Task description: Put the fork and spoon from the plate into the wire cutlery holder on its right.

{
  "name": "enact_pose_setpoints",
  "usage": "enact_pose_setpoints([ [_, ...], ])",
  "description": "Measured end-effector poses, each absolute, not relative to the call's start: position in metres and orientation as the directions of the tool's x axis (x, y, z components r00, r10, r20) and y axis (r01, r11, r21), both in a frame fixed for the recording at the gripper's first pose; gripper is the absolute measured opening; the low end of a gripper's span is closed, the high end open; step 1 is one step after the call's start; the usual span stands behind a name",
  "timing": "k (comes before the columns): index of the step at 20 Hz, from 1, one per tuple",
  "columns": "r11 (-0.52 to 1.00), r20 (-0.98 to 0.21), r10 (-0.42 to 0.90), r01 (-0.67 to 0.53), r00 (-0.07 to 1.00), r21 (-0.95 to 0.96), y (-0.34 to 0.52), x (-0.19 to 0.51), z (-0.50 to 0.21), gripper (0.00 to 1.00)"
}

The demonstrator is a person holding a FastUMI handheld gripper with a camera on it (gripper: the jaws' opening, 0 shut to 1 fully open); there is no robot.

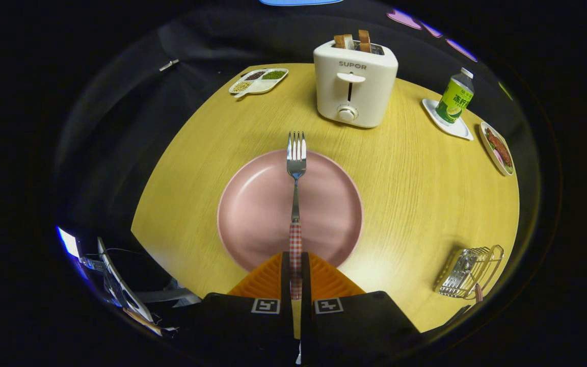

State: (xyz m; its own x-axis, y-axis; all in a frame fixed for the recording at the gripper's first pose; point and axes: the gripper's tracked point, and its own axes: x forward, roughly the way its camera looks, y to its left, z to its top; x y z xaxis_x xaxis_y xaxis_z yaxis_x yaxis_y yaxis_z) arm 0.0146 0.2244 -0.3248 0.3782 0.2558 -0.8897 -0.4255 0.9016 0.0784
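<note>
My gripper (296,278) is shut on the fork (296,168), both fingers pressing its red-and-white checked handle. The fork points straight ahead, held in the air, its steel tines over the far rim of the pink plate (252,204). The plate lies bare on the yellow wooden table just beyond the fingers. The wire cutlery holder (469,272) stands to the right of the plate near the table's near edge, with a handle end (478,291) sticking out of it, probably the spoon.
A white toaster (354,86) with bread slices stands beyond the plate. A divided snack dish (259,80) sits far left. A green bottle (455,97) on a white coaster and a small plate of food (498,149) are far right. Bare tabletop (416,204) separates plate and holder.
</note>
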Motion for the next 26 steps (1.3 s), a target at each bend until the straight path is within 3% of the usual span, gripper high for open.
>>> enact_pose_setpoints([
  [4, 0.885, -0.89, 0.244, -0.463, 0.385, 0.042, 0.178, -0.005, -0.29, 0.1],
  [14, 0.915, -0.93, 0.125, -0.403, 0.346, -0.027, 0.018, -0.04, -0.229, 0.1],
  [26, 0.852, -0.996, -0.028, -0.519, 0.084, -0.068, -0.096, -0.048, -0.214, 0.1],
])
